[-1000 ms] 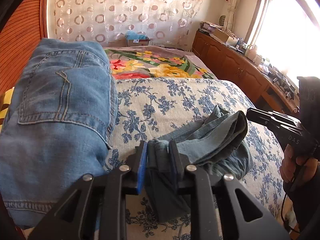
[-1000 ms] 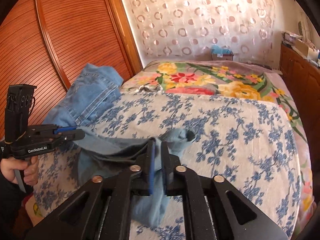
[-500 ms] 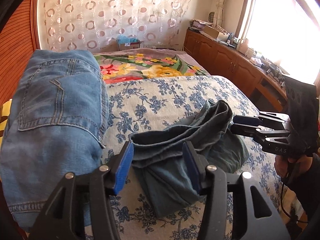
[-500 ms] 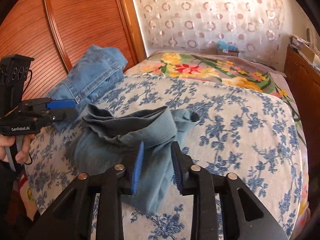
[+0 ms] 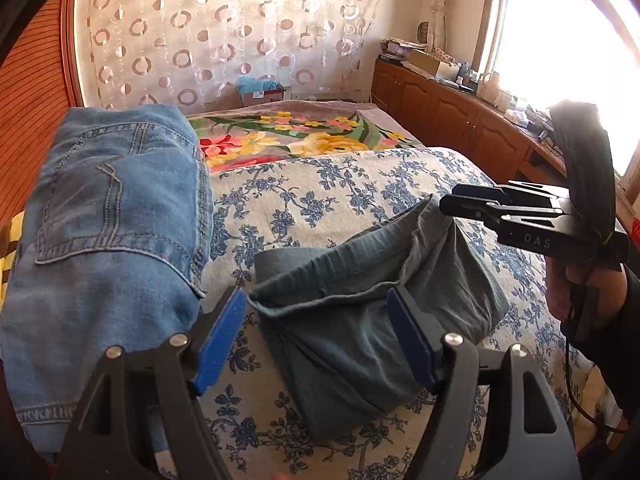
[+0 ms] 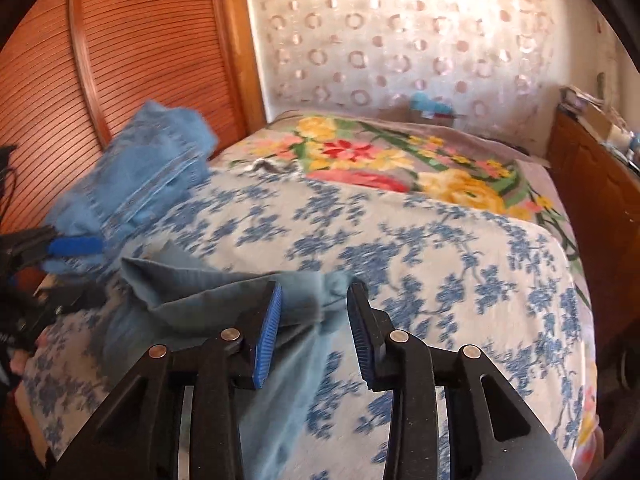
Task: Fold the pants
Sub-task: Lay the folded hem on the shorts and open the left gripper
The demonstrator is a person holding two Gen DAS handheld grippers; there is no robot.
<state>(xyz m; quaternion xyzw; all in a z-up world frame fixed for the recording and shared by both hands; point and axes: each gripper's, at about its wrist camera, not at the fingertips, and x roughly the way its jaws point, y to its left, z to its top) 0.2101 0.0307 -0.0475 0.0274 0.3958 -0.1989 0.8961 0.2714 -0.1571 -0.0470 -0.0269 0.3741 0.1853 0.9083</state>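
At the bottom of the left wrist view, the left gripper (image 5: 316, 328) has just been opening and stands released, the folded grey-blue cotton pants (image 5: 360, 312) lying loose between its blue pads on the white bedspread with blue flowers (image 5: 320, 200). The right gripper (image 6: 314, 320) has also been opening, its pads apart astride the fabric. Folded blue denim jeans (image 5: 108, 216) lie beyond, at left.

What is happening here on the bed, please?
A person is folding pants with a hand-held claw in each hand. The grey-blue pants lie folded on the blue-flowered bedcover. Both the left claw and the right claw have just been opening; the cloth lies between their pads, not pinched. Folded jeans lie beside.
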